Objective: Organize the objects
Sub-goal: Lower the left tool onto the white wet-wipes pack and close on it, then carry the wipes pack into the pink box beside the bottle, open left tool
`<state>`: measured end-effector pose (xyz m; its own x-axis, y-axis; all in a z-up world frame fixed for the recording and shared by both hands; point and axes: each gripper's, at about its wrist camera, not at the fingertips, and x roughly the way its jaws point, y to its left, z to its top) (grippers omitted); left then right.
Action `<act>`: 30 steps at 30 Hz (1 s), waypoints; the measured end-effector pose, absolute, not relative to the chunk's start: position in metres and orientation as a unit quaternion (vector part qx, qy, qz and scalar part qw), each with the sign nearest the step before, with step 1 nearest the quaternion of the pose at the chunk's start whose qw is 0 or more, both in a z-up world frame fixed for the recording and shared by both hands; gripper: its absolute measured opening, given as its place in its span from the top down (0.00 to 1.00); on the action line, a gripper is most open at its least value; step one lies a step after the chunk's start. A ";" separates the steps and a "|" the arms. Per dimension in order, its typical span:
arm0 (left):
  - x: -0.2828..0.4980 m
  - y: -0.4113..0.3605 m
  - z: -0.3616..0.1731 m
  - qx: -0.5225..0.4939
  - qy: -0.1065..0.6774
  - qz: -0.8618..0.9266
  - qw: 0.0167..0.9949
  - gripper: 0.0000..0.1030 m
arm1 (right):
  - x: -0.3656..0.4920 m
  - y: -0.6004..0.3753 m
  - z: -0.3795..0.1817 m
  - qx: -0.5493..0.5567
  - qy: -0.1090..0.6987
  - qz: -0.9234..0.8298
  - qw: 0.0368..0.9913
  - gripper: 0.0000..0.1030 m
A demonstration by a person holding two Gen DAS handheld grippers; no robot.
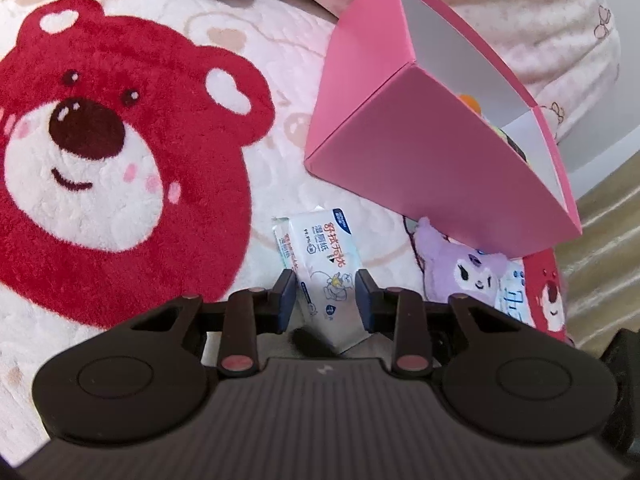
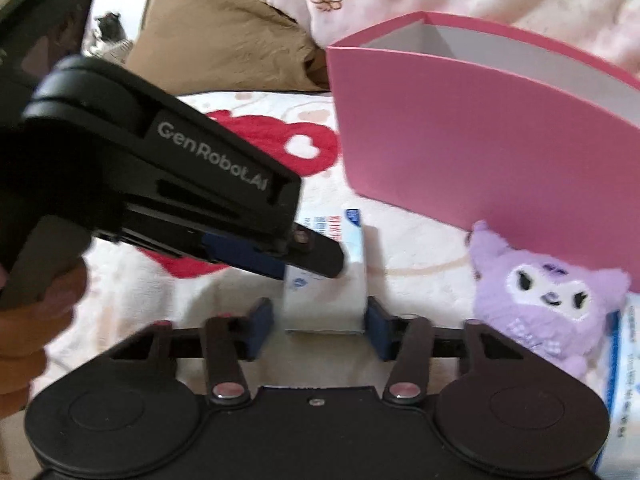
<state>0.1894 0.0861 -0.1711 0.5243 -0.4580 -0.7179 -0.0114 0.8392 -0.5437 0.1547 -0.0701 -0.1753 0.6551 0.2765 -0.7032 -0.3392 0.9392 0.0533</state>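
Observation:
A white wet-wipe pack [image 1: 324, 268] stands on end on the blanket, and my left gripper [image 1: 325, 298] is shut on its sides with both blue pads against it. A second similar pack [image 1: 281, 240] shows just behind its left edge. In the right wrist view the left gripper [image 2: 332, 260] comes in from the left and pinches the pack [image 2: 326, 300] near its top. My right gripper [image 2: 320, 324] straddles the pack's lower end. Its right pad sits at the pack's edge and a narrow gap remains at the left pad, so it is open.
A tall pink box [image 1: 420, 168] [image 2: 460, 140] stands open-topped just beyond, with small items inside. A purple plush toy [image 1: 460, 268] [image 2: 548, 296] leans at its foot on another pack [image 2: 624, 360]. A red bear blanket [image 1: 100, 140] covers the surface; a brown cushion [image 2: 224, 32] lies behind.

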 end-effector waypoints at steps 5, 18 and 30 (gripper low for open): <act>0.186 0.083 -0.169 -0.241 0.469 -0.137 0.839 0.71 | 0.153 -0.067 -0.173 -0.054 0.376 0.160 0.911 0.55; 0.155 0.062 -0.144 -0.197 0.462 -0.167 0.849 0.71 | 0.128 -0.077 -0.150 -0.028 0.388 0.136 0.911 0.55; 0.139 0.052 -0.054 -0.181 0.412 -0.224 0.864 0.71 | 0.069 -0.091 -0.080 -0.022 0.297 0.094 0.950 0.55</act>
<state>0.1388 0.0515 -0.0544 0.5602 -0.5357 -0.6318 0.2373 0.8345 -0.4973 0.0690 -0.0908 -0.0795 0.8055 0.1662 -0.5688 -0.1928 0.9811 0.0136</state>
